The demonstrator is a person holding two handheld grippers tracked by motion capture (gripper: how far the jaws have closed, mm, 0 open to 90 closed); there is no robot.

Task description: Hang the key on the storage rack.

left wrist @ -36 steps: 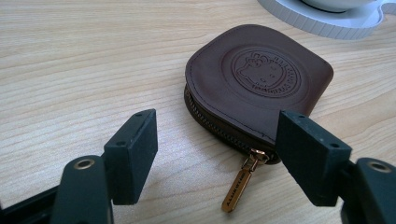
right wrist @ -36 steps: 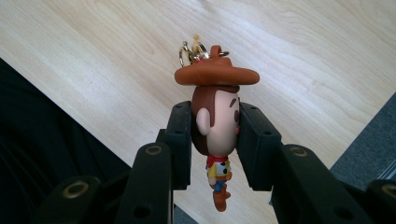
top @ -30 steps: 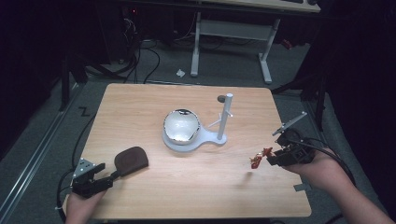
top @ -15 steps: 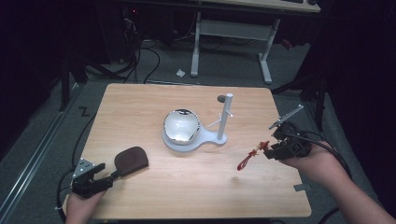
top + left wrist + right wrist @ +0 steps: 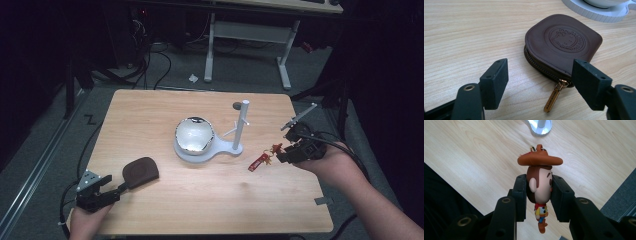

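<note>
My right gripper (image 5: 539, 195) has its jaws clamped on the head of a cowboy figurine keychain (image 5: 539, 192), hat pointing away from me and its little boots hanging back toward the gripper body. In the high view a red strap (image 5: 256, 162) dangles from the figure (image 5: 274, 148), reaching down and toward the table's middle. From this grip the white stand (image 5: 239, 131) lies ahead and to the left, its upright post nearest, with a small side peg (image 5: 229, 133) that I judge to be the likely hanging spot. The shiny bowl-like dome (image 5: 194, 135) sits on the stand's base just beyond, so I'd approach from the post's side. My left gripper (image 5: 539, 82) rests wide open, holding nothing, just before a brown leather coin pouch (image 5: 562, 43), well apart from all this.
</note>
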